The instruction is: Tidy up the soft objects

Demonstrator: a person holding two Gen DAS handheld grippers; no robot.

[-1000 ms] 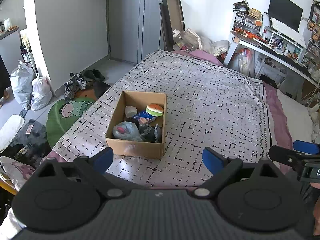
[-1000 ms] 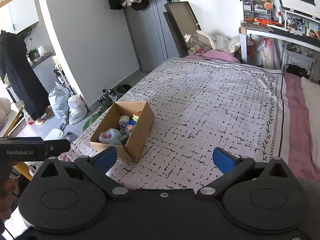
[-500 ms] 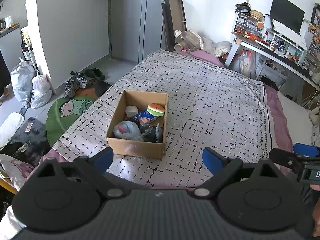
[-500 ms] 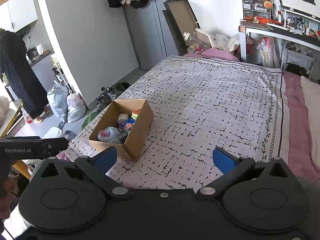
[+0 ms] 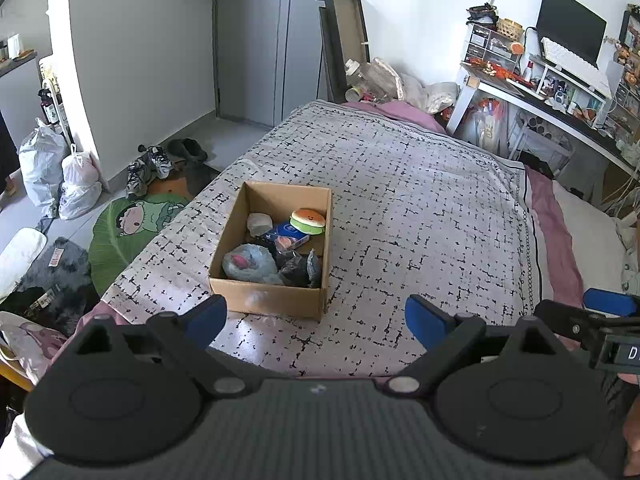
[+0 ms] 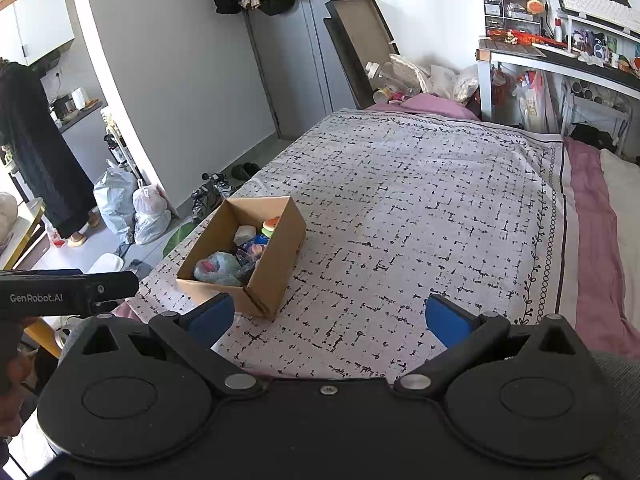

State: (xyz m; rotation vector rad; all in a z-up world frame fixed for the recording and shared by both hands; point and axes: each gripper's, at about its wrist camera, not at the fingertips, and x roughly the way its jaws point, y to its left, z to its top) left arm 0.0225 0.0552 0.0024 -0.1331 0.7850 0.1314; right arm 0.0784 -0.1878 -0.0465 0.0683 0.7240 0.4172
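Both tongs released and empty, held back from the cardboard box [image 5: 276, 248] that stands on the patterned bedspread [image 5: 420, 208]: the left gripper [image 5: 316, 318] faces the box's near short wall, its blue pads spread wide with nothing between them; the right gripper [image 6: 330, 318], likewise agape, views the same box from its right-hand side. The soft objects lie inside the box, none on the bedspread around it as far as either view shows. Against the box's far wall rest a pale grey lump [image 5: 259, 223] and a burger-shaped plush [image 5: 307, 220] with orange top and green edge; a blue packet [image 5: 286, 236] lies at the centre; a fluffy blue toy with a pink patch [image 5: 246, 264] fills the near left corner, and a dark grey crumpled piece [image 5: 300, 270] the near right corner. Judged hazards: the items are heaped and touching, so a pinch on one may drag its neighbour or catch only loose pile and slip; the light box, seated on yielding bedding close to the bed's edge, may tip or slide if a finger presses its wall; the plush will compress, so a shallow grip could lose it
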